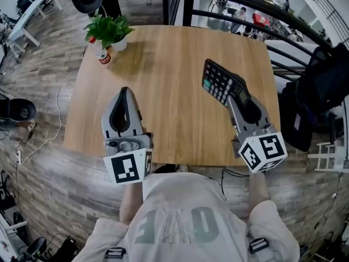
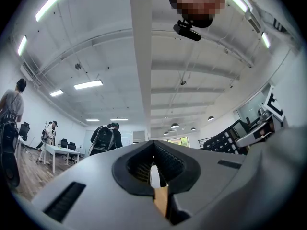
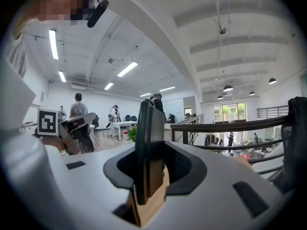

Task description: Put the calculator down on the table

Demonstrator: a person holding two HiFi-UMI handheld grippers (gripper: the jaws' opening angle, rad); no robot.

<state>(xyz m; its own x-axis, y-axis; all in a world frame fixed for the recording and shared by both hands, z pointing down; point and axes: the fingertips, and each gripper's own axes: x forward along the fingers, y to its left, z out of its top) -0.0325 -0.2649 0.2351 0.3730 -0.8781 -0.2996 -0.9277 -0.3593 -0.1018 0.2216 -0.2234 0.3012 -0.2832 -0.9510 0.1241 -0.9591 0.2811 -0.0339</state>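
Observation:
A black calculator (image 1: 221, 82) with green and white keys is held above the right part of the wooden table (image 1: 163, 64), tilted, keys facing up and left. My right gripper (image 1: 239, 100) is shut on its near end. In the right gripper view the calculator (image 3: 148, 128) stands edge-on between the jaws of the right gripper (image 3: 150, 157). My left gripper (image 1: 124, 94) hovers over the table's near left part, shut, with nothing in it. In the left gripper view the left gripper (image 2: 154, 169) shows only a thin slit, and the calculator (image 2: 225, 139) appears at the right.
A potted green plant (image 1: 109, 30) and a small red-labelled bottle (image 1: 102, 53) stand at the table's far left corner. A dark railing (image 1: 245, 10) runs behind the table. A black bag (image 1: 322, 86) hangs at the right. People stand in the background.

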